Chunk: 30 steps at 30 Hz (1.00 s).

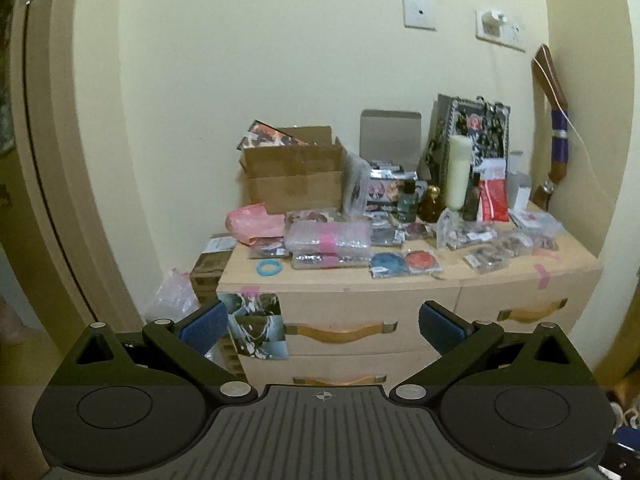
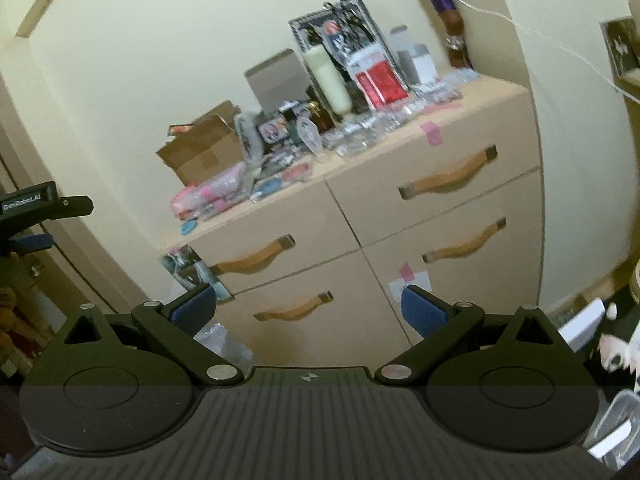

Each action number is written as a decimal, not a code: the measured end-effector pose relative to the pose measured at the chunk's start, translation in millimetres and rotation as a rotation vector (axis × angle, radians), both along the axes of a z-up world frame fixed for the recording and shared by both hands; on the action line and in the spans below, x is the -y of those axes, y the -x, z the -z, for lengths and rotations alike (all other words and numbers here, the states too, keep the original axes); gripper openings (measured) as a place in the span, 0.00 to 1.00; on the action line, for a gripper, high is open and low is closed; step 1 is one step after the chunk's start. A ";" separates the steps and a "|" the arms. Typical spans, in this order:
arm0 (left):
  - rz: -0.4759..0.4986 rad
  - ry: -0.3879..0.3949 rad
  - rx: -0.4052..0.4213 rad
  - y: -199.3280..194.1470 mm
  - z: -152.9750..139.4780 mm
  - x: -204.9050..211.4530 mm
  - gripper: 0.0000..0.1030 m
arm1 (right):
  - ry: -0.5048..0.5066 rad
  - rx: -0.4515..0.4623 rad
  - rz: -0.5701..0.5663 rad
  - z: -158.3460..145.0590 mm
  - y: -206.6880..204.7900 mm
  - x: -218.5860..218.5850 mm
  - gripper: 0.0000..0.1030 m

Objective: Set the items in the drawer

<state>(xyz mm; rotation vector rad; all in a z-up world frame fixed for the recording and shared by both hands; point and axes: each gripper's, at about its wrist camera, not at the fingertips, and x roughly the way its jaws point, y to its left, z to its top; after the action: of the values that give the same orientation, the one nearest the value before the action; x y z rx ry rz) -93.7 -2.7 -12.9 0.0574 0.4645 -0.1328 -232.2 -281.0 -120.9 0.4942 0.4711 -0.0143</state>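
Observation:
A beige chest of drawers [image 1: 400, 280] stands against the wall, all its drawers closed, each with a tan curved handle [image 1: 340, 332]. In the right wrist view the same chest [image 2: 400, 224] shows four drawer fronts. Its top is crowded with small packets, a blue ring [image 1: 269, 268], a blue disc [image 1: 387, 262] and a red disc [image 1: 421, 260]. My left gripper [image 1: 323, 326] is open and empty, well short of the chest. My right gripper [image 2: 307, 312] is open too, holding nothing, in front of the lower drawers. The left gripper's body [image 2: 36, 208] shows at the left edge.
Cardboard boxes [image 1: 294, 168], a pink bag [image 1: 252, 220], a white candle [image 1: 459, 172], bottles and a framed picture [image 1: 472, 136] fill the chest's back. A door frame [image 1: 52, 160] stands to the left. Plastic wrap [image 1: 172, 296] lies on the floor beside the chest.

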 end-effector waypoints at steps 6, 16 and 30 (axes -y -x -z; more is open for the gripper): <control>-0.038 0.005 0.052 12.7 -18.1 -9.2 1.00 | -0.020 0.034 -0.032 -11.3 -4.8 -4.7 0.99; -0.069 0.029 0.061 18.8 -32.3 -15.7 1.00 | 0.041 0.137 -0.030 -45.4 -2.0 -14.6 0.99; -0.119 -0.009 0.195 39.0 -45.5 -23.9 1.00 | 0.216 0.391 -0.080 -133.0 -19.7 -55.9 0.99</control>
<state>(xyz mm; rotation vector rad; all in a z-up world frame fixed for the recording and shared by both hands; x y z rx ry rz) -132.8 21.2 32.5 0.0506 0.2733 -0.0080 -212.6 -225.1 12.1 0.2559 0.1026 0.1058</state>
